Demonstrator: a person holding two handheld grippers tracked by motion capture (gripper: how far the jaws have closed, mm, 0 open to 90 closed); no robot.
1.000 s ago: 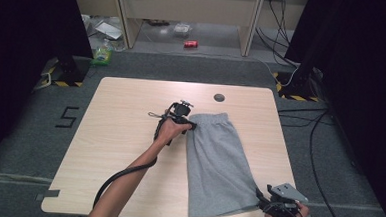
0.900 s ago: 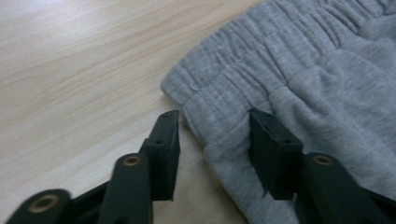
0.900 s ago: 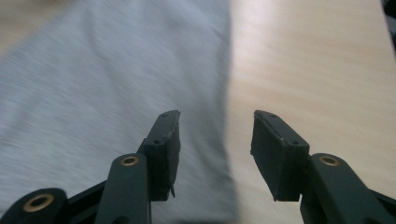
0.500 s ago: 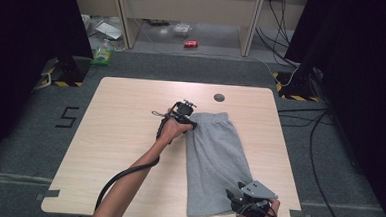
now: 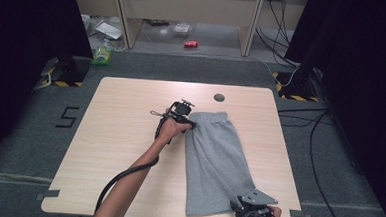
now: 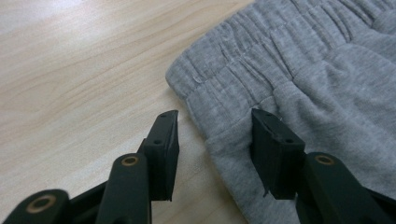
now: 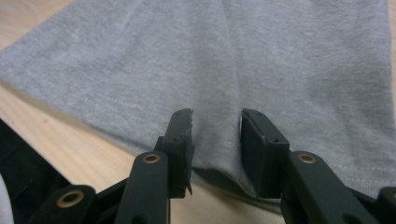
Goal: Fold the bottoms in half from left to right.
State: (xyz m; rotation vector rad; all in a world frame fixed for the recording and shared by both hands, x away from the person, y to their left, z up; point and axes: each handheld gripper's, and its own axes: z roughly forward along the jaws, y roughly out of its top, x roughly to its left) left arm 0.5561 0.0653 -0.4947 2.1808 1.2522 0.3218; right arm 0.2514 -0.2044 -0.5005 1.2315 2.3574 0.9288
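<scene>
Grey shorts (image 5: pixel 218 162) lie flat on the table (image 5: pixel 119 134). The left gripper (image 6: pixel 212 140) is open, its jaws on both sides of the waistband edge. The right gripper (image 7: pixel 215 140) is open around the hem.

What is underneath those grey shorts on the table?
The grey shorts lie flat on the wooden table, whose bare top shows all around them. Whether anything small lies beneath cannot be seen; the cloth covers it.

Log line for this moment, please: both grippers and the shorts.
left hand-held gripper: open, straddling waistband corner | right hand-held gripper: open around hem | grey shorts: flat on table
</scene>
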